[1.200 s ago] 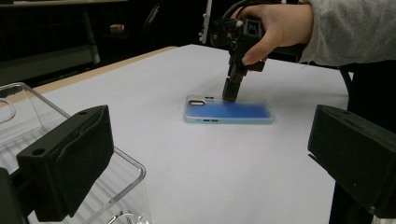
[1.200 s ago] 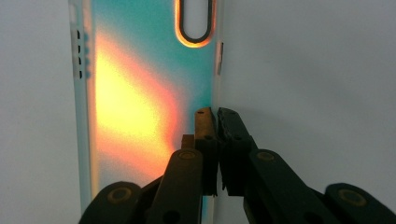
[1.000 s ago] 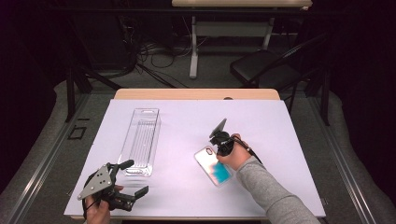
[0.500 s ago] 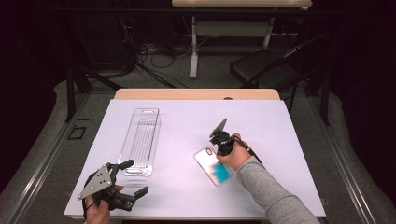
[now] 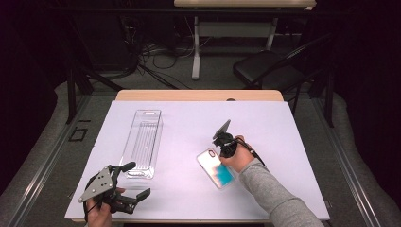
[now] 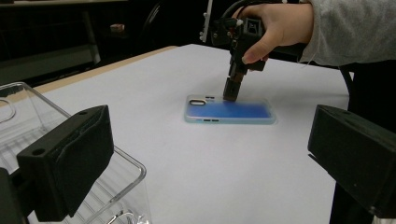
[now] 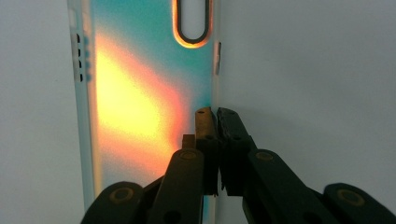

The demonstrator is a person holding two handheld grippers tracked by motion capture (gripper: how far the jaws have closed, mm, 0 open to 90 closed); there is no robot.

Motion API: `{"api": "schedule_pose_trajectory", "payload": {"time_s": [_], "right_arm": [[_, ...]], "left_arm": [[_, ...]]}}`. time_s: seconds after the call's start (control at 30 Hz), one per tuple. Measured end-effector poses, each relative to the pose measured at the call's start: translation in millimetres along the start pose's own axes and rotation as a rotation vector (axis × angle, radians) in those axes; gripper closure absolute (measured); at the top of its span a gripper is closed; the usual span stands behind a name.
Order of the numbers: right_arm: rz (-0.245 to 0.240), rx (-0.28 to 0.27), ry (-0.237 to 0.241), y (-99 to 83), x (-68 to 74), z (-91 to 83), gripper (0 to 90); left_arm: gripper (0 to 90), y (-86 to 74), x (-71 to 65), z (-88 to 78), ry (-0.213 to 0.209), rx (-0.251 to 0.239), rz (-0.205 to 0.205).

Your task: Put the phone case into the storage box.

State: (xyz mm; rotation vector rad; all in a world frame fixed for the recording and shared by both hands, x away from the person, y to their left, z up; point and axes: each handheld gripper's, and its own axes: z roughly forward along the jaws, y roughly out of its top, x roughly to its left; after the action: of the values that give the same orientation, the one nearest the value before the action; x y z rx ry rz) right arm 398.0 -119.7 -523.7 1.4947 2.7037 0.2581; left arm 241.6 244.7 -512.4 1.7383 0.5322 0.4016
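A phone case (image 5: pixel 216 169) with a blue-green back lies flat on the white table cover (image 5: pixel 184 120), right of centre. My right gripper (image 5: pixel 222 152) points down at the case's long side near the camera cut-out. In the right gripper view, the right gripper (image 7: pixel 216 114) is shut on the side wall of the case (image 7: pixel 140 93), one jaw inside the rim and one outside. From the left gripper view, the right gripper (image 6: pixel 230 95) stands upright on the case (image 6: pixel 229 111). My left gripper (image 5: pixel 137 180) rests open at the front left, nothing between its jaws.
A long clear plastic tray (image 5: pixel 142 142) lies left of centre, its near end just beside the left gripper; the tray (image 6: pixel 28 121) sits behind the left jaw in the left gripper view. A dark chair (image 5: pixel 265 68) and cables are on the floor beyond the table's far edge.
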Motion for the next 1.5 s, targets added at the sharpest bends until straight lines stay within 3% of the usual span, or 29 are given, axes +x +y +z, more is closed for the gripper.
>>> {"api": "schedule_pose_trajectory", "payload": {"time_s": [0.37, 0.4, 0.43, 0.47, 0.5, 0.57, 0.6, 1.1, 1.2, 1.23, 1.27, 1.3, 1.33, 1.5], "right_arm": [[0.007, -0.001, 0.007, -0.5, -0.5, -0.1, 88.0], [0.022, -0.064, 0.024, -2.3, -0.1, 4.3, 87.9], [0.043, -0.092, 0.034, -3.3, 1.0, 6.2, 88.0], [0.052, -0.088, 0.036, -3.3, 1.6, 5.9, 88.0], [0.022, -0.072, 0.027, -2.5, -0.2, 4.6, 87.9], [0.004, 0.007, 0.007, -0.7, -0.7, -0.8, 88.0], [0.0, 0.022, 0.003, -0.2, -0.6, -2.2, 87.9], [0.011, -0.049, 0.029, -3.2, 0.5, -2.5, 88.1], [0.007, -0.001, 0.018, -2.3, 0.7, -9.2, 88.0], [0.014, -0.052, 0.03, -3.7, 0.9, -6.8, 88.1], [0.049, -0.161, 0.056, -6.5, 3.1, -0.5, 88.1], [0.042, -0.053, 0.026, -4.5, 3.6, -9.4, 88.0], [0.017, -0.064, 0.025, -4.3, 2.4, -10.3, 88.0], [0.009, -0.089, 0.019, -5.2, 4.7, -16.8, 88.0]], "left_arm": [[0.3, -0.1, -0.2, 0.3, -0.002, -0.001, -0.004], [0.3, -0.1, -0.2, 0.4, -0.002, -0.001, -0.004], [0.2, -0.1, -0.2, 0.5, -0.002, 0.0, -0.003], [0.2, -0.1, -0.3, 0.5, -0.003, 0.0, -0.003], [0.3, -0.1, -0.4, 0.5, -0.004, 0.0, -0.004], [0.3, -0.1, -0.4, 0.5, -0.004, 0.001, -0.004], [0.3, -0.2, -0.5, 0.6, -0.004, 0.0, -0.005], [0.3, -0.5, -0.4, 1.6, -0.019, -0.009, -0.015], [0.3, 0.1, -0.7, 1.7, -0.019, -0.008, -0.028], [0.3, 0.2, -0.8, 1.9, -0.02, -0.009, -0.031], [0.3, 0.2, -1.1, 2.2, -0.02, -0.008, -0.036], [0.3, 0.2, -1.1, 2.6, -0.019, -0.007, -0.036], [0.3, 0.2, -1.1, 3.0, -0.021, -0.008, -0.039], [0.3, 1.3, -1.2, 4.3, -0.009, -0.002, -0.075]]}}
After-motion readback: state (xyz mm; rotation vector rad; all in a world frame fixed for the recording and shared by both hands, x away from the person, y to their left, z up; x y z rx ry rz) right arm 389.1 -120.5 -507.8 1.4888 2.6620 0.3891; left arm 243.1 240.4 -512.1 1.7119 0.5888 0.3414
